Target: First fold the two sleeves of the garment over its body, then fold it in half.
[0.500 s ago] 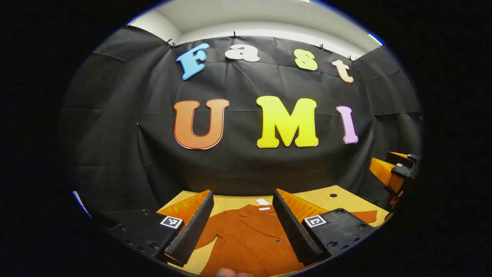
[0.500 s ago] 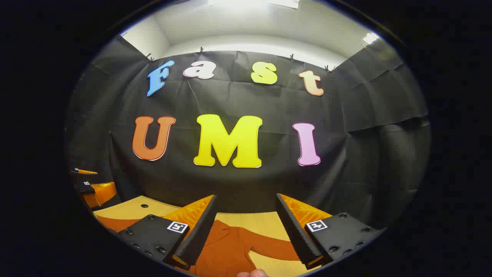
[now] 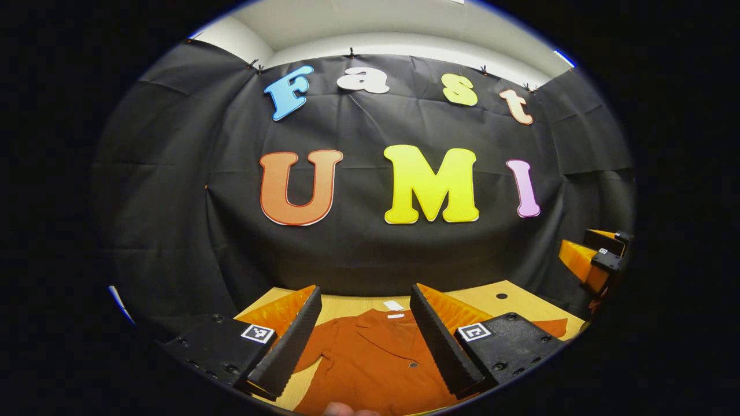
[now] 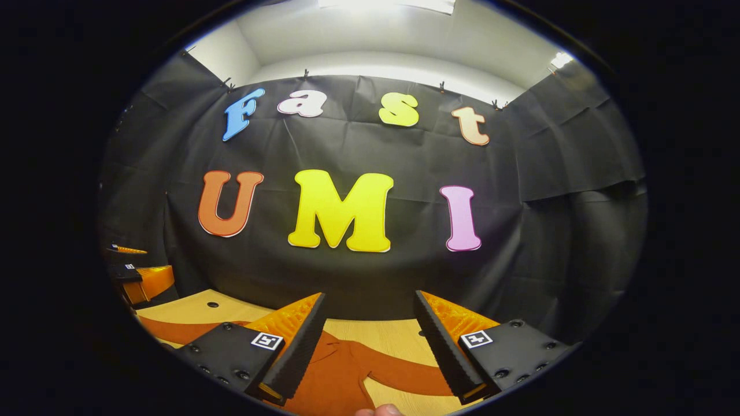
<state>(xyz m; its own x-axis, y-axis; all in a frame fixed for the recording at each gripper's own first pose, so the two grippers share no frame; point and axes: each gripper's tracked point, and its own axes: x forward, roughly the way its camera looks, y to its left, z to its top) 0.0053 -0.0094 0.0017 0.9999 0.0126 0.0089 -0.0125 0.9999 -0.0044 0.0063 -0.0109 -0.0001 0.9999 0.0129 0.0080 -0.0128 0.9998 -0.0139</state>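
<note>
Both cameras sit low and near level, facing the booth's back wall (image 3: 370, 242) across the wooden table (image 4: 381, 332). The left gripper view looks forward between its own fingers (image 3: 289, 346) at the rust-coloured garment (image 3: 370, 361), near beneath them. The right gripper view looks the same way from further right; between its fingers (image 4: 298, 352) lies the same garment's collar and one sleeve. Each view catches the other gripper at its outer edge: the right gripper (image 3: 595, 260), the left gripper (image 4: 141, 277).

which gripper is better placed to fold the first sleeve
Probably the right gripper: a spread sleeve lies just ahead between its open fingers. The left gripper faces the garment body instead.
</note>
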